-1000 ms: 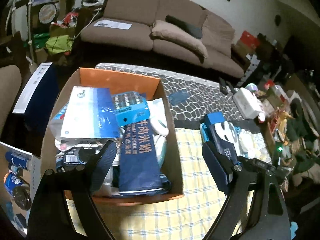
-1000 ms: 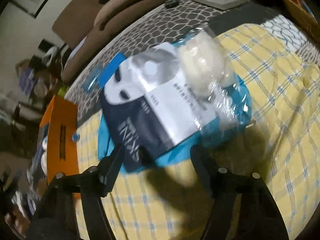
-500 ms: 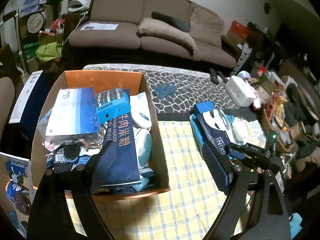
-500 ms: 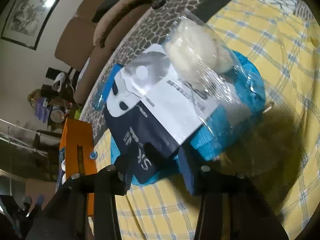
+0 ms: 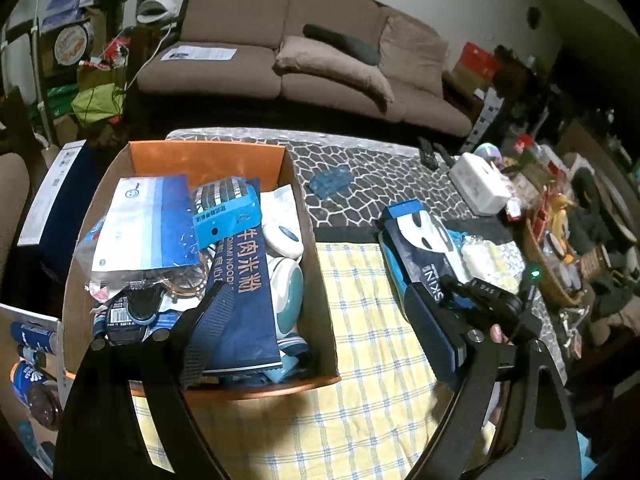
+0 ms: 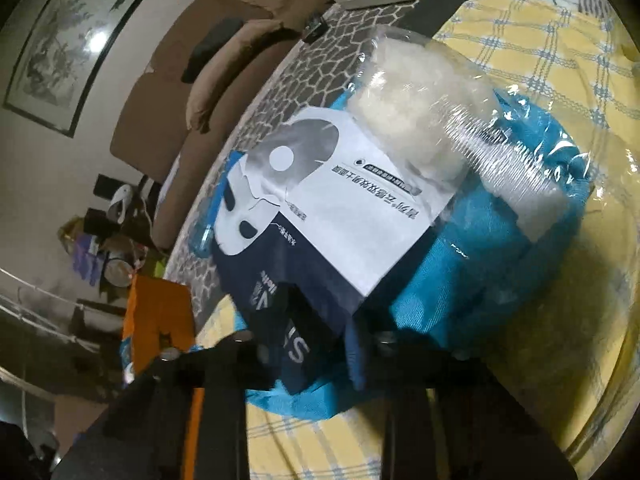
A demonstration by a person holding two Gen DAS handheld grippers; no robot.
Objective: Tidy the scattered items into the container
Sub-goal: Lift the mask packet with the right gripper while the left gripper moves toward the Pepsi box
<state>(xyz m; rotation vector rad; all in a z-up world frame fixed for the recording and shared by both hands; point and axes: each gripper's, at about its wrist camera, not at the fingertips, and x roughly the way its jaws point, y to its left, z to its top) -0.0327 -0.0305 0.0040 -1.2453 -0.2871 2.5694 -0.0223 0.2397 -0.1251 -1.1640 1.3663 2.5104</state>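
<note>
The right gripper point(image 6: 320, 340) has just been closing and now pinches the near, dark edge of the face-mask packet point(image 6: 320, 216), which lies on a blue pouch point(image 6: 500, 280) on the checked cloth point(image 5: 360, 320), right of the cardboard box point(image 5: 316, 280). The packet looks light, thin, floppy and glossy, so it may sag or slip; a deeper bite would likely hold better. The left gripper point(image 5: 316, 320) hangs wide and empty by the box.

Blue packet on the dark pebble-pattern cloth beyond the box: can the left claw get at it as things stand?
Probably yes. The left claw is open and holds nothing, and the blue packet lies alone on the pebble-pattern cloth with nothing on it. The cardboard box stands beside the path, so go wide of its corner.
</note>
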